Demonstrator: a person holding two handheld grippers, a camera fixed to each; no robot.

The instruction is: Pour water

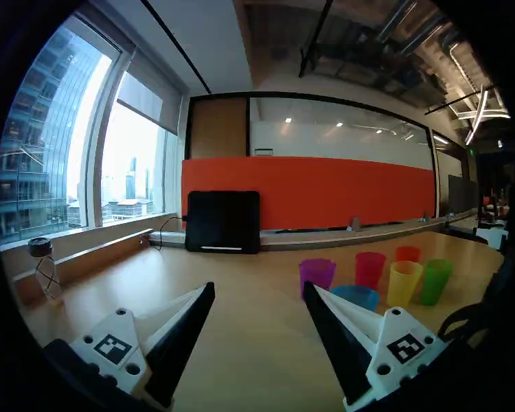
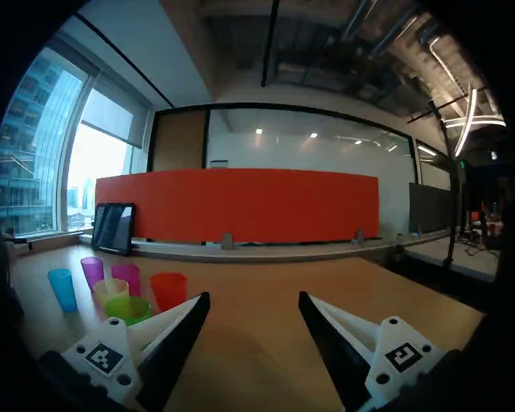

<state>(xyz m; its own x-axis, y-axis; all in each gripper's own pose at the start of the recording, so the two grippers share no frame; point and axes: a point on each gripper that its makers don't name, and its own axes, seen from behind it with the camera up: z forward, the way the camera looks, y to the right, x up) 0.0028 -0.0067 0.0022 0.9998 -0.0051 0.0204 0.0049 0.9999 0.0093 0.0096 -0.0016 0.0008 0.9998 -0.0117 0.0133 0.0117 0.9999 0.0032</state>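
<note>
Ok so nothing's started yet: my left gripper [image 1: 257, 285] and right gripper [image 2: 253, 296] are both hanging over the table [image 1: 257, 257] with the fingers spread wide and nothing between them. The only thing that looks like a water source is the little clear bottle [image 1: 44, 269] on the sill [image 1: 86, 255], lower left of the left gripper view. I can't tell if there's actually water in it. The cups [image 1: 371, 278] are bunched at lower right of that view, and at lower left of the right gripper view, some of them touching or close to it. My plan is that the left goes for the bottle since it's on that side. I'd come in level, put a finger on each side of the body below the dark cap [image 1: 40, 246], and squeeze gently, because thin plastic like that probably buckles. The cap looks on, so it'll need sorting before any tipping. For the target I'd pick a cup at the edge of the bunch, like the orange cup [image 2: 169, 290] right above my right gripper's finger, and pin it with the right so it doesn't skate or knock its neighbours over.
</note>
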